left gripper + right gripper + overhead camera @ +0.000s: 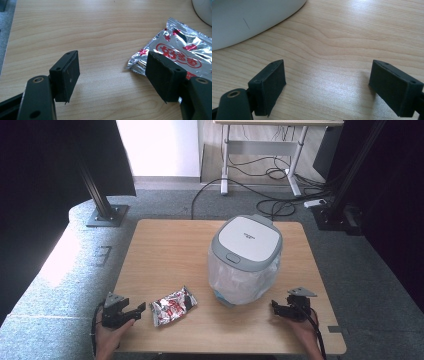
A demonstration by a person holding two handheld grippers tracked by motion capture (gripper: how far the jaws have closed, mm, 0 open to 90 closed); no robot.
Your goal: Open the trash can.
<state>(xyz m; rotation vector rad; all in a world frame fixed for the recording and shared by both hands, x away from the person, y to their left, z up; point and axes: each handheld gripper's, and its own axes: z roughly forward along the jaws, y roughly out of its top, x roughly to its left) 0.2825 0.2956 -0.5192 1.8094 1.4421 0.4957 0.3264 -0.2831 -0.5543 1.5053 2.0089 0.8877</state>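
A crinkled silver snack wrapper with red print lies on the wooden table near its front left. My left gripper rests just left of it, open, with bare wood between the jaws. In the left gripper view the wrapper lies right behind the right-hand jaw, and the left gripper holds nothing. A small white bin with a grey lid and a plastic liner stands at the table's middle right. My right gripper sits open at the front right, close to the bin's base, and is open over bare wood.
The table's front edge runs just below both hands. Beyond the table lie grey carpet, a black stand foot at the back left, and a desk frame with loose cables at the back.
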